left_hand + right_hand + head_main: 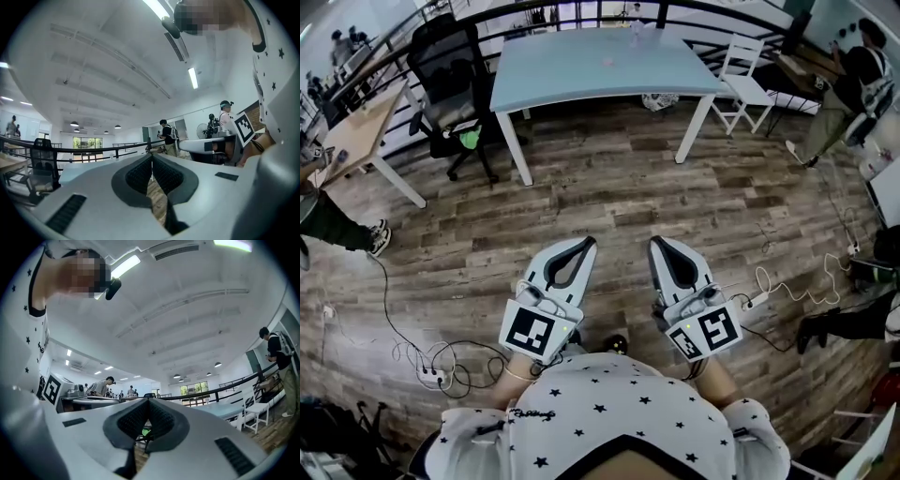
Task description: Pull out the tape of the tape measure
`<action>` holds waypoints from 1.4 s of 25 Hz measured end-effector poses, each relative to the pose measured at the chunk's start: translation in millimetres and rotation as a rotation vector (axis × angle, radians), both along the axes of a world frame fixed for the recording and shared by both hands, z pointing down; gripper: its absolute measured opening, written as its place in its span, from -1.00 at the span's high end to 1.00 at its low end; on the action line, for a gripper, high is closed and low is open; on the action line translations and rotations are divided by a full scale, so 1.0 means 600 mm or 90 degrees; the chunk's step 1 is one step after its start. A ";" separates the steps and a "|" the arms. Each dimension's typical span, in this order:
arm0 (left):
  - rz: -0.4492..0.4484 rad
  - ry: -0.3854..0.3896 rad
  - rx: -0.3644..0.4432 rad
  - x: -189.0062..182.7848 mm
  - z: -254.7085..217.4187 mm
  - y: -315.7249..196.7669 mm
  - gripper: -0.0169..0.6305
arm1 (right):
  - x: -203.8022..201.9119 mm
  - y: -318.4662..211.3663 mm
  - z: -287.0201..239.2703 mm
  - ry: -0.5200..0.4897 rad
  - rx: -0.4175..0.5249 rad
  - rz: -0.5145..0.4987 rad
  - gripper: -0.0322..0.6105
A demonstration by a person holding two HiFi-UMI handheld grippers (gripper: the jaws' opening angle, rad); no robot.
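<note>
— Currently, what surrounds the two grippers?

— Both are held side by side, near the wearer's star-printed shirt [609, 408], above a wood-plank floor [609, 197]. A pale blue table [581, 80] stands far ahead, with a stretch of floor between it and the grippers. A black office chair [450, 75] stands at the table's left end and a white chair [745, 80] at its right end. A wooden desk [356, 131] lies further left. A black railing [581, 11] runs behind the table. Black cables and a power strip [429, 375] lie on the floor near left; a white cable [787, 286] lies to the right. A seated person [853, 84] is at far right.

— State of the fingers?

— The left gripper [586, 242] has its jaws together, with nothing between them. The right gripper [659, 242] likewise has its jaws together, gripping nothing.

— Location of the tape measure relative to the fingers?

— It cannot be made out with certainty. A small pinkish item [607, 62] and a clear item [636, 28] rest on the far table, too small to identify. Both sit well apart from the fingertips, straight ahead of them.
</note>
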State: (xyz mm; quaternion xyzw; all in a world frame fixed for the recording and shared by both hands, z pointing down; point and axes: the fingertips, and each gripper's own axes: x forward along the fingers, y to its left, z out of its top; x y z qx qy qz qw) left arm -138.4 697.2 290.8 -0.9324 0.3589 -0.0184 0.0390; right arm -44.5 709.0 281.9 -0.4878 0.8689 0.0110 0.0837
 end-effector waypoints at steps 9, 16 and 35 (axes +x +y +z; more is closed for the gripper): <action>-0.033 -0.024 -0.014 0.035 0.011 0.002 0.86 | 0.055 -0.005 0.029 -0.035 -0.034 0.000 0.90; -0.044 -0.030 -0.017 0.055 0.020 -0.015 0.86 | 0.073 -0.019 0.040 -0.032 -0.040 0.003 0.90; 0.045 0.009 -0.007 0.106 0.038 -0.306 0.86 | 0.119 -0.277 0.043 -0.005 -0.042 0.093 0.90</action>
